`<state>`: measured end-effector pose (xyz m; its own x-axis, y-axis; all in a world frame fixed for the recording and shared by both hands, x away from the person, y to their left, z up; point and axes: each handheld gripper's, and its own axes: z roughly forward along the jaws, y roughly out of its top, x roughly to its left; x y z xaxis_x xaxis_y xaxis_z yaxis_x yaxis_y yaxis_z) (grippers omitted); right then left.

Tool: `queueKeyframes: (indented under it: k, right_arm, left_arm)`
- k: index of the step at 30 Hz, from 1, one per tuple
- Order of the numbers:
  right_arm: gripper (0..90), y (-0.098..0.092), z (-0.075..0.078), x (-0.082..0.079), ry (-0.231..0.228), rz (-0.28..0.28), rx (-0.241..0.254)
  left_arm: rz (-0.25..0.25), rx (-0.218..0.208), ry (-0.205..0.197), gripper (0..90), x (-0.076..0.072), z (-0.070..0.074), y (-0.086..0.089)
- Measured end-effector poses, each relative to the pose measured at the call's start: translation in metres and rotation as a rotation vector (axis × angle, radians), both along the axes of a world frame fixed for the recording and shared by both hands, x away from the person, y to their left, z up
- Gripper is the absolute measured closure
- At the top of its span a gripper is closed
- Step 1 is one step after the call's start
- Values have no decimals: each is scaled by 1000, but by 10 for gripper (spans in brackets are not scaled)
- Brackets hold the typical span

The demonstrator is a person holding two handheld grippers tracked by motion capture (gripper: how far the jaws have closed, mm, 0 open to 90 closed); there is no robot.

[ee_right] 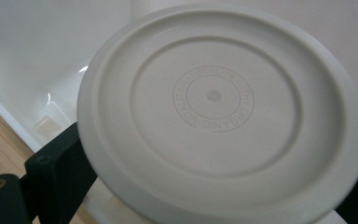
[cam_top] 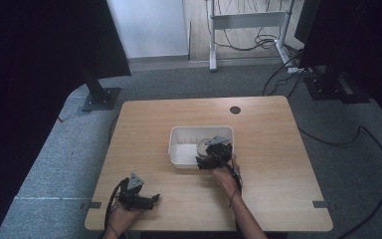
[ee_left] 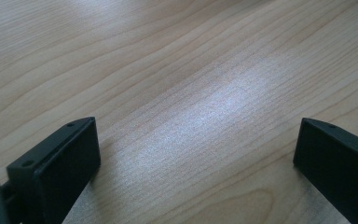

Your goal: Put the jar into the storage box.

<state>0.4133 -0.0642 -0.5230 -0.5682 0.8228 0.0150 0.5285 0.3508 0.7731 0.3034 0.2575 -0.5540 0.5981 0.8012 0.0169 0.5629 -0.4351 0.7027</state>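
Note:
A white rectangular bin [cam_top: 181, 149] sits in the middle of the wooden table [cam_top: 268, 149]. My right gripper [cam_top: 213, 154] hovers at the bin's right front corner, shut on a round off-white plate [ee_right: 219, 112] whose underside with an embossed ring of lettering faces the camera; the plate [cam_top: 204, 145] tilts over the bin's inside. The bin's white wall [ee_right: 37, 60] shows behind it. My left gripper [cam_top: 146, 200] rests low near the table's front left edge, open, with bare wood between its black fingers [ee_left: 56, 163].
A round cable hole [cam_top: 235, 110] lies near the table's far edge. Black stands [cam_top: 99, 94] and cables [cam_top: 368, 134] sit on the grey carpet around the table. Bare wood spreads right of the bin and along the front.

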Motion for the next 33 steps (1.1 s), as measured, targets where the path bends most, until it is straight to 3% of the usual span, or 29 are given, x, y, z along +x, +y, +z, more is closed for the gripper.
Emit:
queueKeyframes:
  k: [23,33]
  right_arm:
    - [45,-7,21,-8,-31,-14,-8]
    - [48,-13,29,-14,-46,22,-14]
  left_arm:
    - [-1,0,0,1,0,0,0]
    - [-1,0,0,1,0,0,0]
